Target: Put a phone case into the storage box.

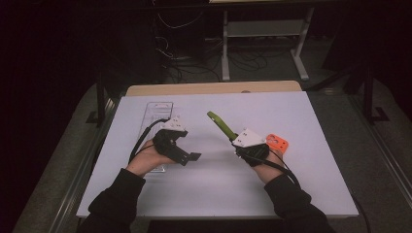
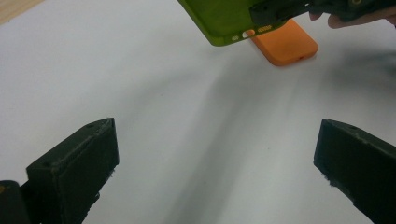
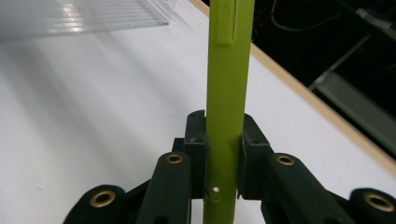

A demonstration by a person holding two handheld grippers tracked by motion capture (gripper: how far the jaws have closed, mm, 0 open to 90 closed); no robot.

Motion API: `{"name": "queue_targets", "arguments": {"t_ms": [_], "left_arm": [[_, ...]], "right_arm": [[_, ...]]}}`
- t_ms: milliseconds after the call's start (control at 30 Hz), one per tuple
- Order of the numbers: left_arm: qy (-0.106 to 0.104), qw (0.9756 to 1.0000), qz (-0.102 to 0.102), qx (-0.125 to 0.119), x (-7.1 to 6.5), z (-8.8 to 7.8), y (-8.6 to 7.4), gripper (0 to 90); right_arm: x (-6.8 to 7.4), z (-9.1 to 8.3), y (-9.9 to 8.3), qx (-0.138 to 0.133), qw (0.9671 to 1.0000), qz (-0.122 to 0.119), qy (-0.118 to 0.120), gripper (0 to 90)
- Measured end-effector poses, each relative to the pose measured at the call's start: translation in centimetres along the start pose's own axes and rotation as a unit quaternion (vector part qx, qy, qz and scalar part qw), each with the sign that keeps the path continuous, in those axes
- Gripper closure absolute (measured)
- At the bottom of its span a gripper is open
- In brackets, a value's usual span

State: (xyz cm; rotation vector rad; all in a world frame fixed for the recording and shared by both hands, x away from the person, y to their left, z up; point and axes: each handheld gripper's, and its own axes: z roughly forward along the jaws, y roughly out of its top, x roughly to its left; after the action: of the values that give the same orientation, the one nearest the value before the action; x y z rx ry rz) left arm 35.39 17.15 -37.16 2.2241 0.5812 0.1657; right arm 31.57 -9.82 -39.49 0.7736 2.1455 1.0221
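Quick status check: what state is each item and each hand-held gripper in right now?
Green phone case: lifted off the table, clamped edge-on.
Orange phone case: lying flat on the table, untouched.
Clear plastic tray: resting on the table, apparently empty.
Right hand-held gripper: shut on the green phone case.
Left hand-held gripper: open, nothing between its jaws.

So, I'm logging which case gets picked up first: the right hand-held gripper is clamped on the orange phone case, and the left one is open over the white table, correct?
Not quite. The right hand-held gripper is clamped on the green phone case, as the right gripper view shows. The orange phone case lies on the white table. The left hand-held gripper is open.
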Motion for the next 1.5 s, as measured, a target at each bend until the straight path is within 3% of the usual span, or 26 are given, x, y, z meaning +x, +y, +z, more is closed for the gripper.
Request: {"name": "queue_targets", "arguments": {"t_ms": [133,300,367,400,500,633,667,933,1500], "left_arm": [[0.001,1.0000,0.000,0.001,0.0,0.1,0.0,0.0],[0.003,1.0000,-0.002,-0.004,0.0,0.0,0.1,0.0],[0.006,1.0000,-0.002,-0.005,0.0,0.0,0.1,0.0],[0.007,0.9999,-0.003,-0.007,0.0,-0.1,0.1,0.0],[0.009,0.9997,-0.008,-0.020,0.0,-0.1,0.3,0.0],[0.015,0.9993,-0.015,-0.031,-0.1,-0.1,0.5,0.0],[0.020,0.9992,-0.012,-0.034,-0.1,-0.1,0.6,0.0],[0.029,0.9956,-0.047,-0.076,0.0,-0.4,0.9,0.0],[0.020,0.9918,-0.058,-0.112,-0.2,0.0,1.2,0.0]], "right_arm": [[-0.6,0.0,0.0,-0.003,0.9987,0.045,0.022,76.1],[-1.4,0.0,-0.3,-0.003,0.9956,0.083,0.045,76.0],[-1.7,0.1,-0.4,-0.005,0.9927,0.106,0.057,76.0],[-1.6,0.1,-0.4,-0.006,0.9894,0.130,0.066,76.0],[-2.0,0.1,-0.5,-0.007,0.9825,0.164,0.087,76.0],[-2.0,0.2,-0.6,-0.013,0.9779,0.184,0.098,76.0],[-1.9,0.2,-0.7,-0.015,0.9769,0.188,0.101,76.0],[-0.8,0.2,-0.3,-0.018,0.9768,0.180,0.114,76.0],[1.9,0.6,0.6,-0.017,0.9754,0.161,0.150,76.0]]}}
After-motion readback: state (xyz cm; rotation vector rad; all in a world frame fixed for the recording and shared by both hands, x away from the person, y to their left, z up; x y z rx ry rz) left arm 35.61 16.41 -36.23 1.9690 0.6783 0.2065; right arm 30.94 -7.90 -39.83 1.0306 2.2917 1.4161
